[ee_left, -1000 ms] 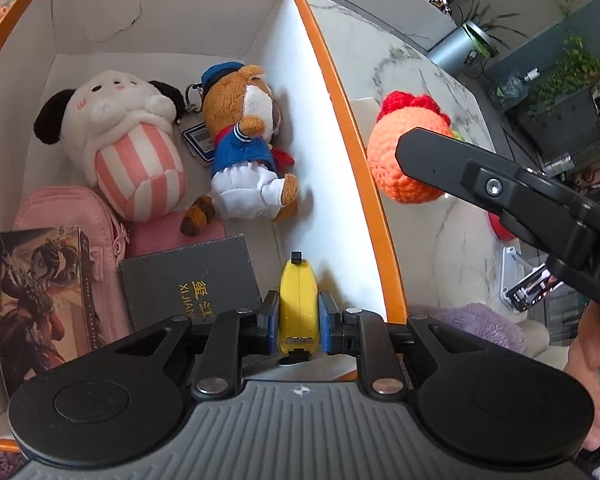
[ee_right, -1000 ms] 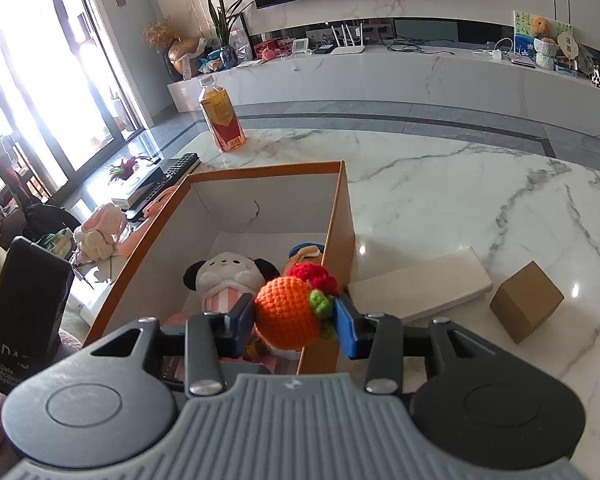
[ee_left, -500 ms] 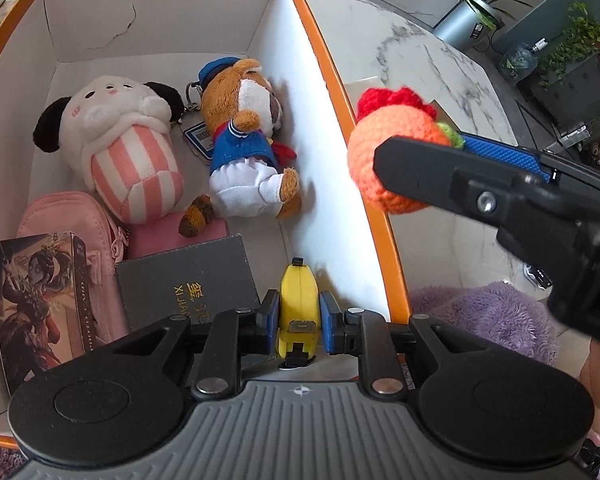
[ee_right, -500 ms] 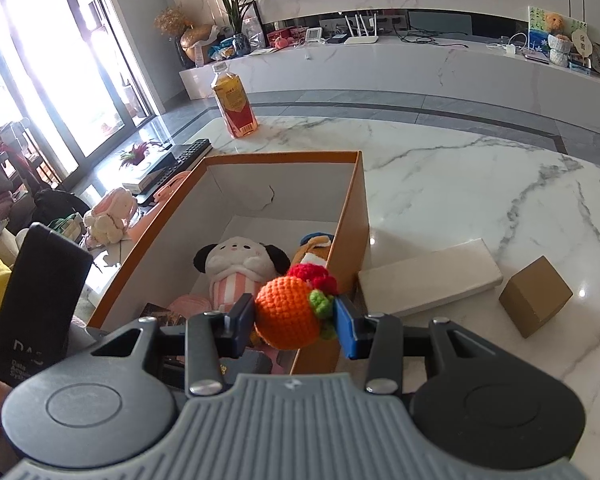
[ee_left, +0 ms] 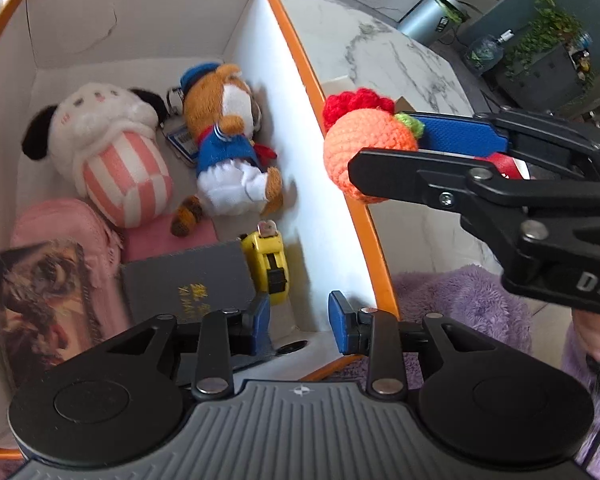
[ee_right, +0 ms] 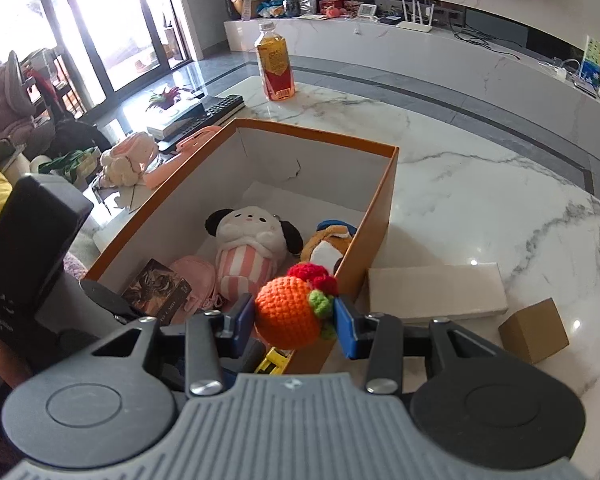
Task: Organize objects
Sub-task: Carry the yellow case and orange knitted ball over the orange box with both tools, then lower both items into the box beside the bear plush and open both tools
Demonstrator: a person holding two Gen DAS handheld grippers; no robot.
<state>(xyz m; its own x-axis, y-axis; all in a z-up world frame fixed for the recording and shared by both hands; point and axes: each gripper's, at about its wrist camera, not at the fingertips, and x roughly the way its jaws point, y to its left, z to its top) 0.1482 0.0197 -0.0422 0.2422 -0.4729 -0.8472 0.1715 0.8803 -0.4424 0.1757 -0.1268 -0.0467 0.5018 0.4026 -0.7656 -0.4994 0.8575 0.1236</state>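
Left gripper [ee_left: 299,322] nearest, jaws just eased apart, nothing between them. Yellow tape measure [ee_left: 269,264] just ahead on the box floor, long axis pointing away. Right gripper [ee_right: 295,317] clamped on the crocheted orange toy [ee_right: 290,310], hovering right over the orange box [ee_left: 342,184] wall, open space down-left past the rim.

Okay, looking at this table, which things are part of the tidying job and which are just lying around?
Part of the job:
- orange box
- crocheted orange, held in the right gripper
- yellow tape measure, just released by the opening left gripper
- plush toys in the box

Probably lying about:
- drink bottle
- remote control
- white slab
- small brown box
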